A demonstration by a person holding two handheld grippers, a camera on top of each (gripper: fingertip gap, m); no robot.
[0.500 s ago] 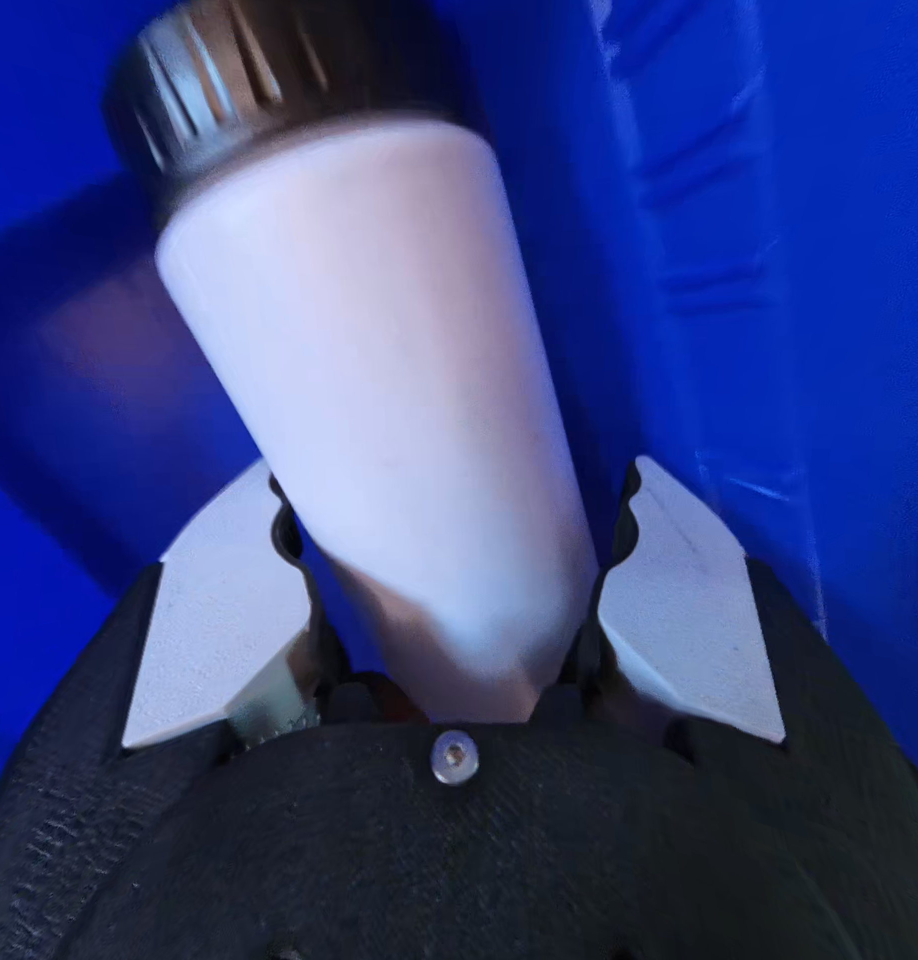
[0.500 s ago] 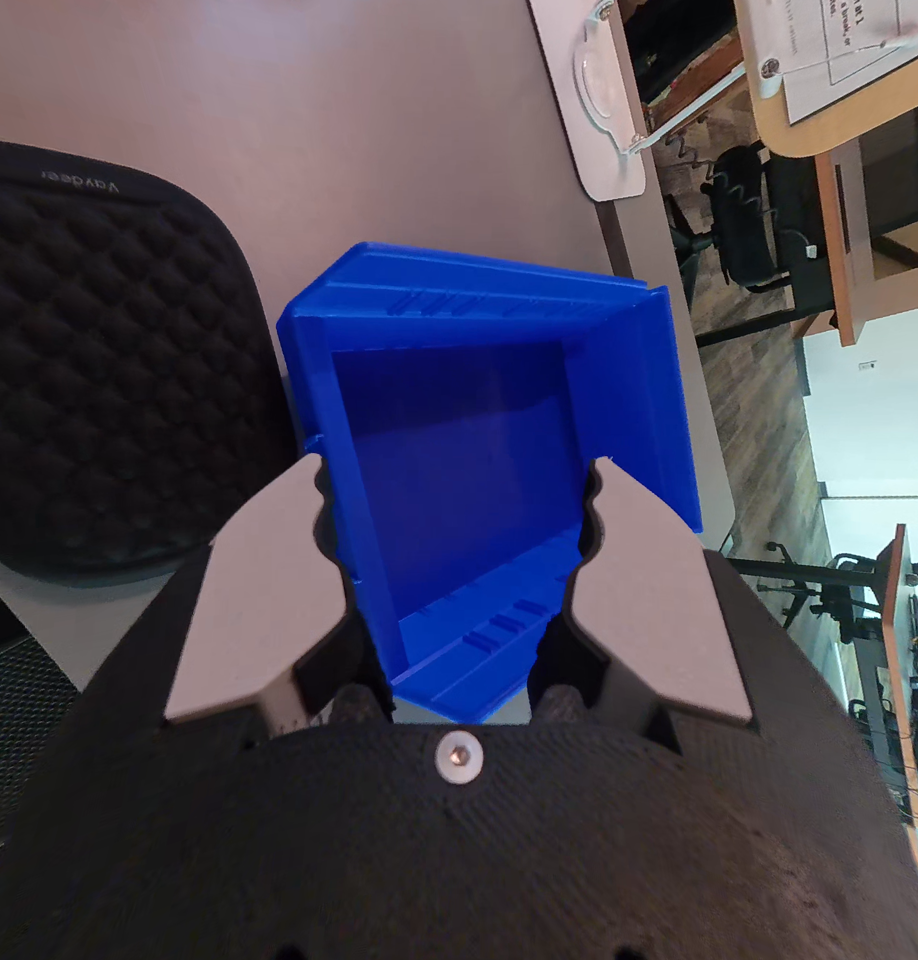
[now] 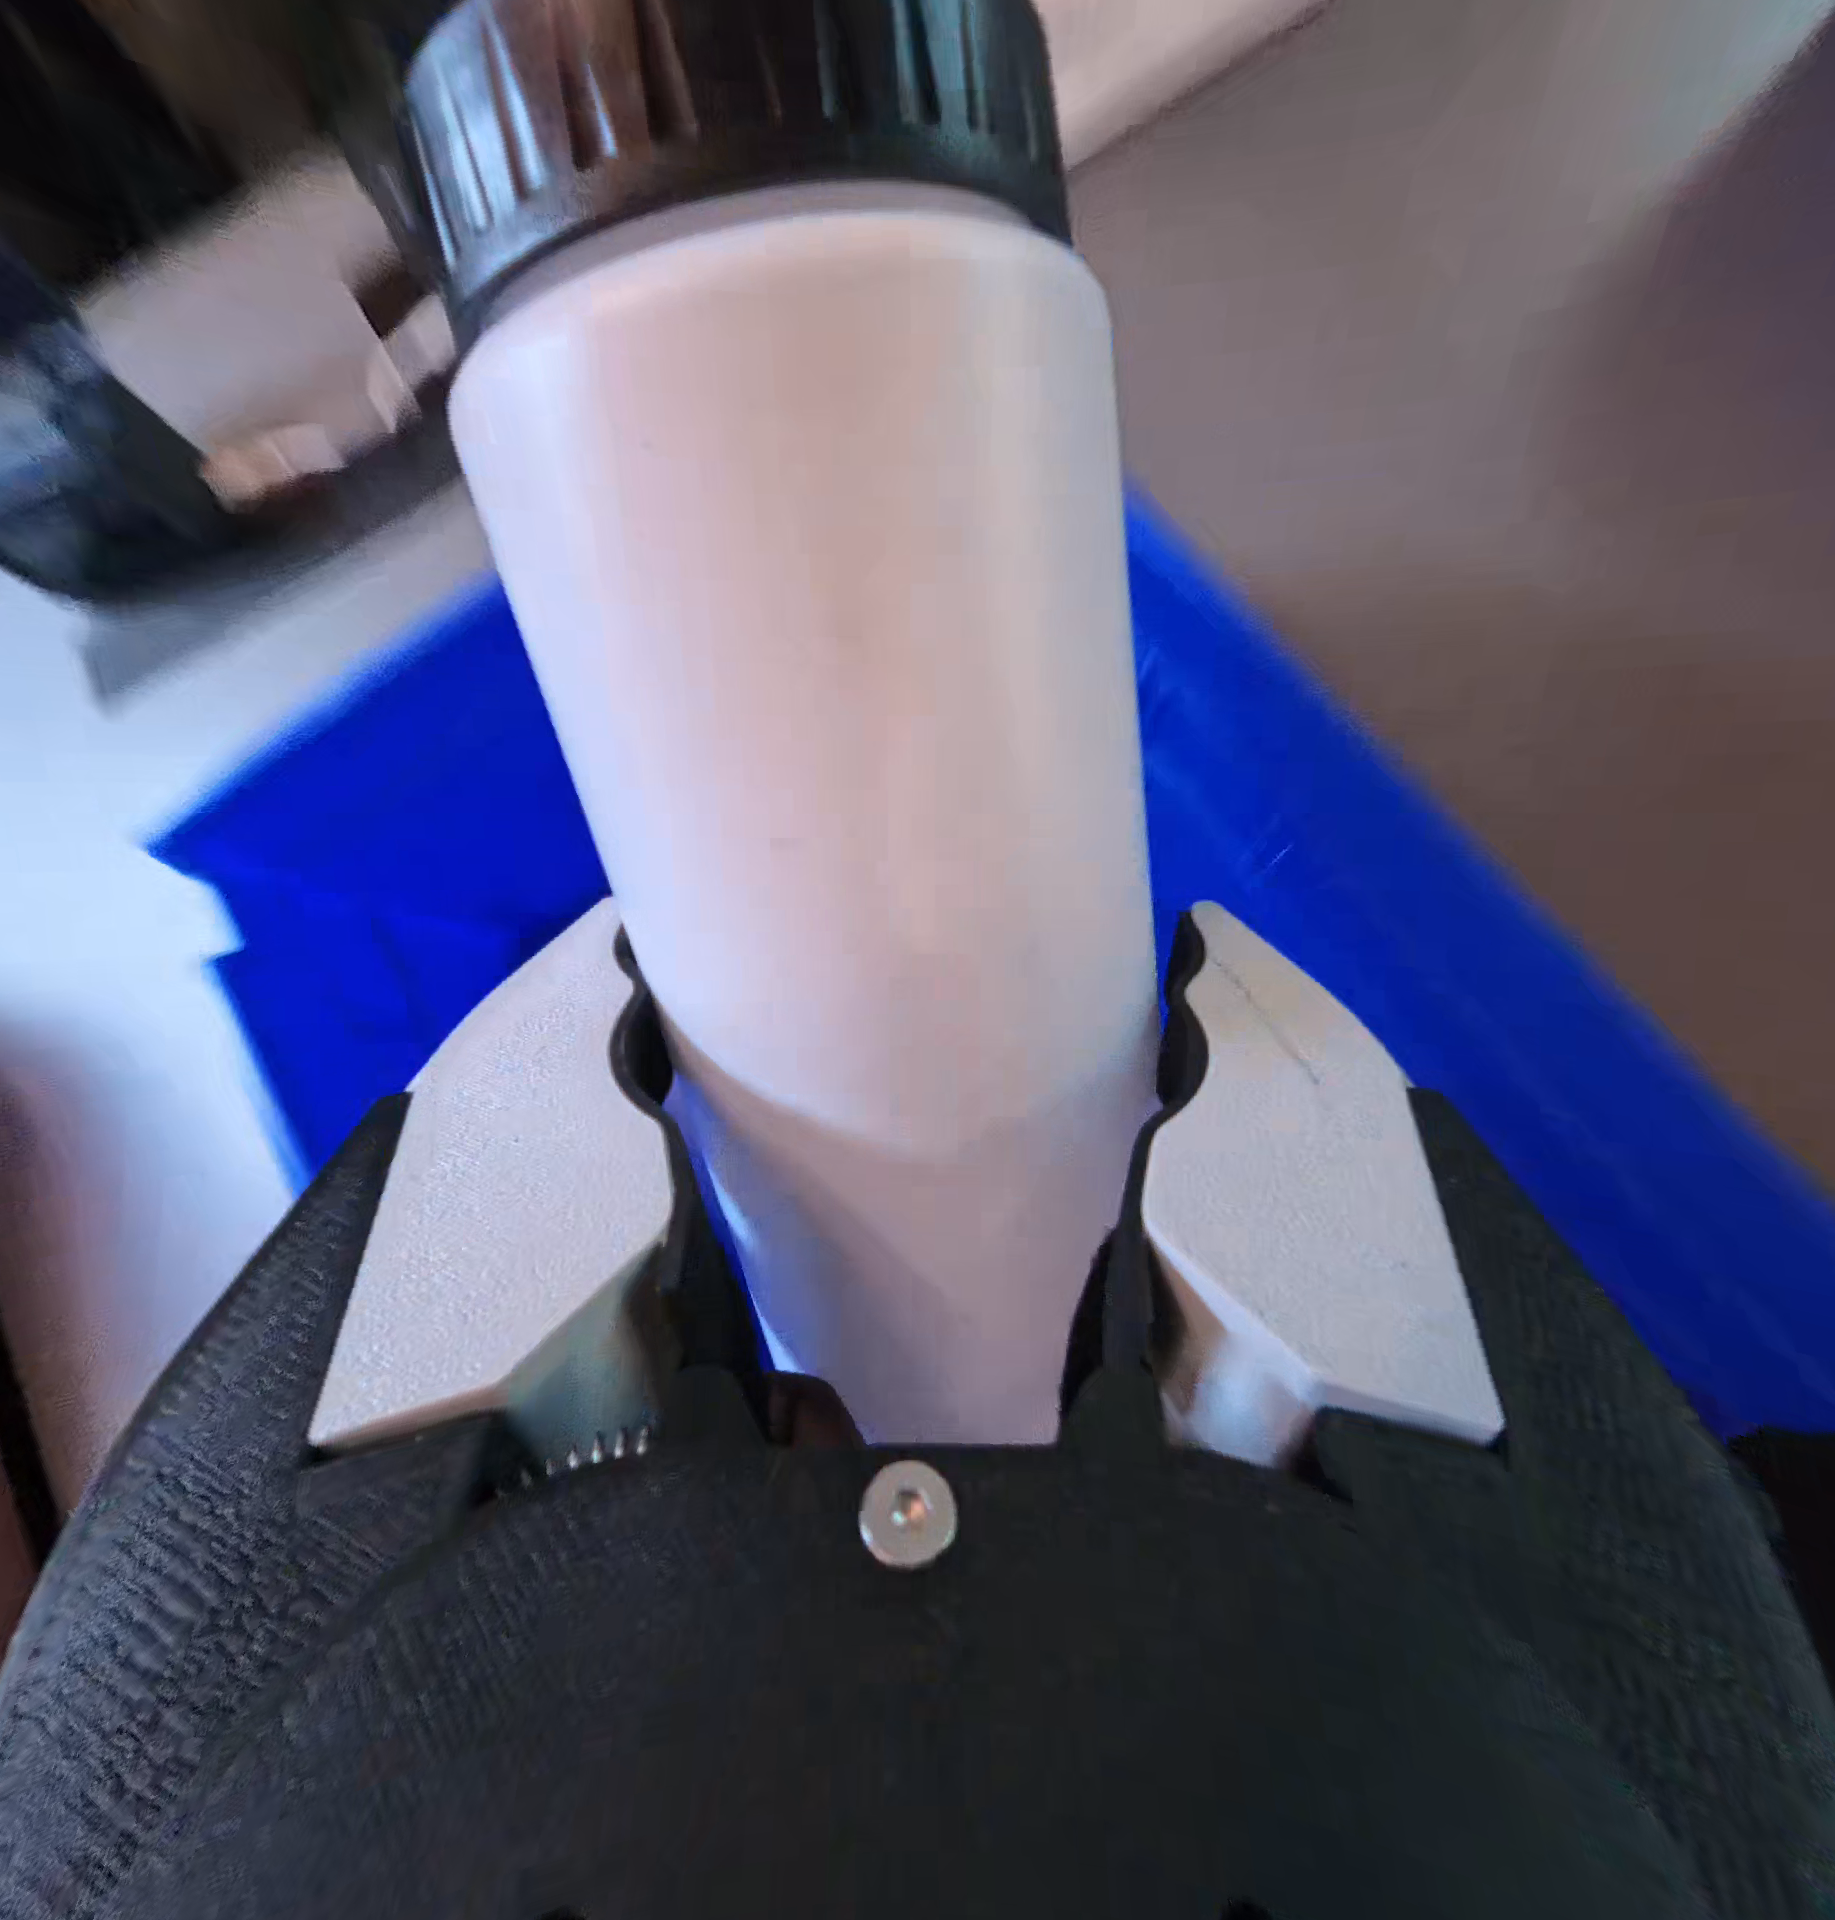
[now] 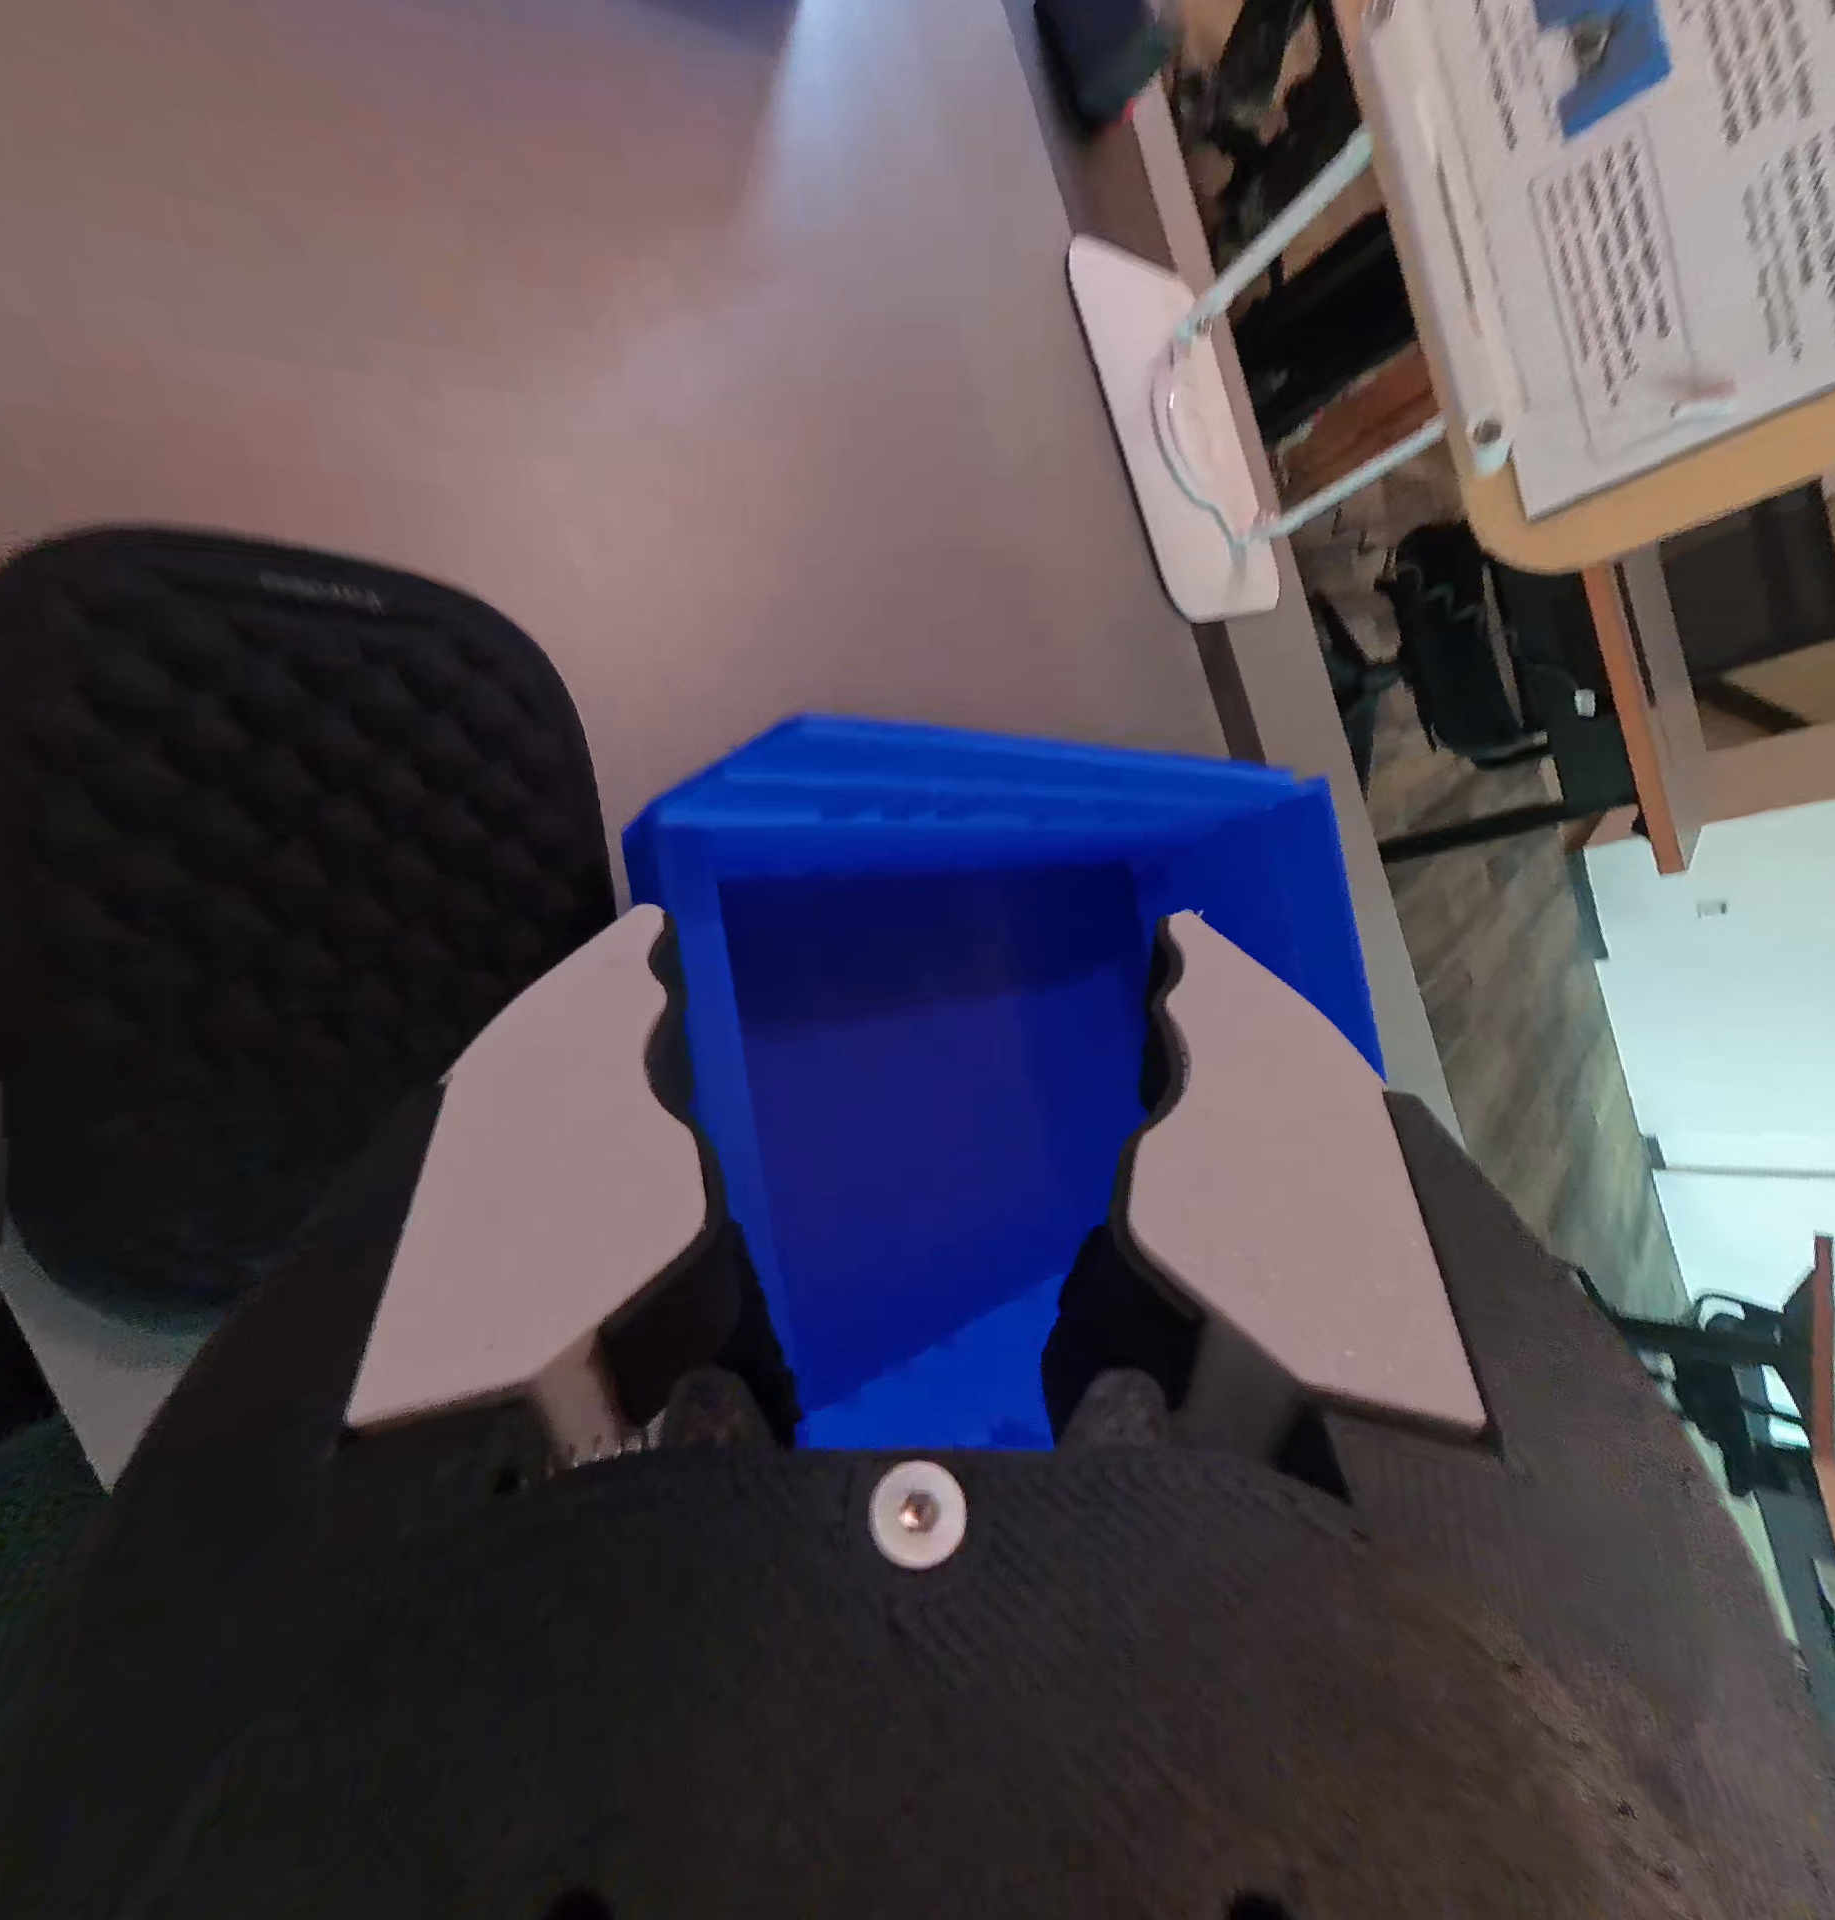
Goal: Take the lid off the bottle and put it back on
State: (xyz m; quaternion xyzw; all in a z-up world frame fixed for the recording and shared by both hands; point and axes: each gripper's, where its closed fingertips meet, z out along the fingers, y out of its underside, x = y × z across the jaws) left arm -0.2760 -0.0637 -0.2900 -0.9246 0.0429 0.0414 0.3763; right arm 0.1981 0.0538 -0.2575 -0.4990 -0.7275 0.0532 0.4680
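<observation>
Bottle (image 3: 851, 665), pale and smooth, sits clamped between the fingers of the left gripper (image 3: 897, 997), which press its lower body from both sides. It points away from the camera, leaning slightly left, with the ribbed black lid (image 3: 726, 135) on its far end. A blue bin (image 3: 1464, 987) lies behind it, with the brown table (image 3: 1515, 416) beyond. The right gripper (image 4: 913, 935) holds nothing; its fingers stand wide apart, aimed into the blue bin's (image 4: 954, 800) hollow. A black quilted pouch (image 4: 258, 883) rests just left of the bin, and a white stand (image 4: 1173, 436) sits at the far right table edge.
</observation>
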